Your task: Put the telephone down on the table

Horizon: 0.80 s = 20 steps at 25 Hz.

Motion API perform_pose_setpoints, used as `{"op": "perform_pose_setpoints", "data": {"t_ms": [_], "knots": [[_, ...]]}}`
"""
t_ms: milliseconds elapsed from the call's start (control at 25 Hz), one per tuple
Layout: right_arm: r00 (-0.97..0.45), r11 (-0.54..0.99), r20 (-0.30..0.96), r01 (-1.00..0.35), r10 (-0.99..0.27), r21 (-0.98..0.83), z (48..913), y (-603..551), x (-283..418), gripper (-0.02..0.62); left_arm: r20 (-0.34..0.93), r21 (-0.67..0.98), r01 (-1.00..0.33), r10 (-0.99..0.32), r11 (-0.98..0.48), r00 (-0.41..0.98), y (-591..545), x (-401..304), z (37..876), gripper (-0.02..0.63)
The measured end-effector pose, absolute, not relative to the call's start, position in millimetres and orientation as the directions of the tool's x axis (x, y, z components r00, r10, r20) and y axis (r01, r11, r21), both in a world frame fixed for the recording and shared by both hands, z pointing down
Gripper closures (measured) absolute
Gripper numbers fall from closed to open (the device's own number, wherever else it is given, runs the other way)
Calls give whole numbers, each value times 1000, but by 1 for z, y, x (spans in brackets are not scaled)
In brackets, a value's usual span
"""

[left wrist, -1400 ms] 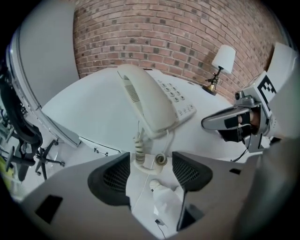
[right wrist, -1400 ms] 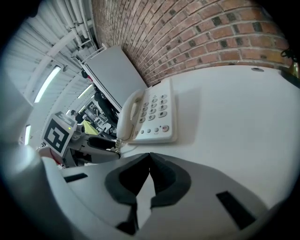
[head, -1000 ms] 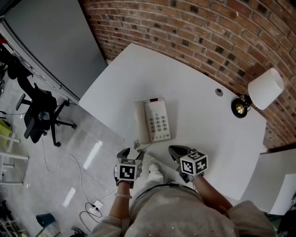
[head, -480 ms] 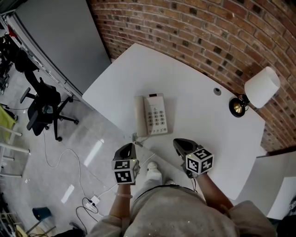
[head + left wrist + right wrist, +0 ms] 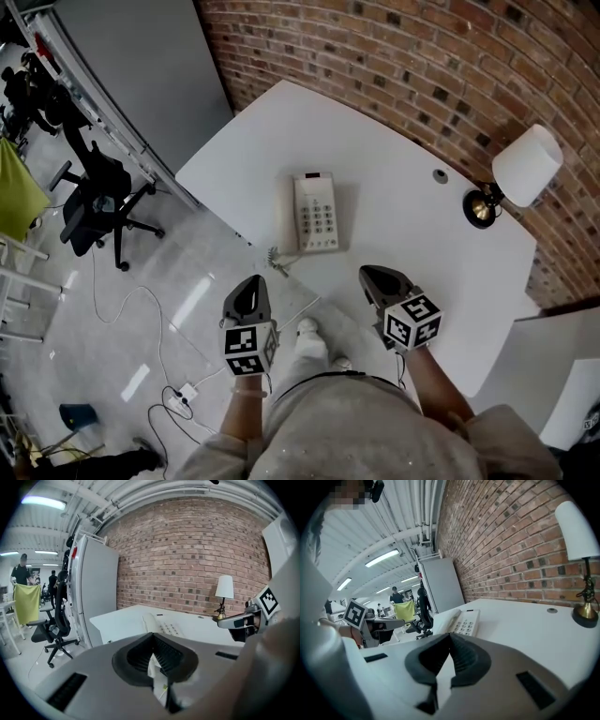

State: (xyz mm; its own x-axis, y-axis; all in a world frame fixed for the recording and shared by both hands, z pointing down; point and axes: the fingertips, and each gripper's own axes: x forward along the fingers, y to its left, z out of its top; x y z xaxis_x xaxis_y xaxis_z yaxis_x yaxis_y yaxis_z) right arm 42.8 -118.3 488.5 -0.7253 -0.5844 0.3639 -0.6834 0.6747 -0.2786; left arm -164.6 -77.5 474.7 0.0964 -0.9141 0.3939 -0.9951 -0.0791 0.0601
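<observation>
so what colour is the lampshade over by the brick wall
The lampshade is plain white, with no pattern. It shows best in the right gripper view.

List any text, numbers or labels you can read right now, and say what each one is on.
No text is readable in any view.
Telephone: the key markings are too small to read.
Marker cubes: black-and-white square patterns only, no words or numbers.

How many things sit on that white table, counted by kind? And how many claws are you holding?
Telephone: 1
Lamp: 1
Round cable cap: 1
Claws: 2, left claw and right claw, both shut
Total: 5
</observation>
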Motion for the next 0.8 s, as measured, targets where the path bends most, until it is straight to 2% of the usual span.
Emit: {"op": "perform_pose_setpoints", "data": {"t_ms": [520, 800], "knots": [[-729, 687, 266, -684, -630, -246, 450, -91, 56, 591, 243, 71, -997, -970, 0, 17, -39, -168, 429, 600], [-737, 702, 231, -676, -635, -225, 436, -82, 57, 591, 184, 73, -997, -983, -9, 22, -25, -162, 413, 600]]}}
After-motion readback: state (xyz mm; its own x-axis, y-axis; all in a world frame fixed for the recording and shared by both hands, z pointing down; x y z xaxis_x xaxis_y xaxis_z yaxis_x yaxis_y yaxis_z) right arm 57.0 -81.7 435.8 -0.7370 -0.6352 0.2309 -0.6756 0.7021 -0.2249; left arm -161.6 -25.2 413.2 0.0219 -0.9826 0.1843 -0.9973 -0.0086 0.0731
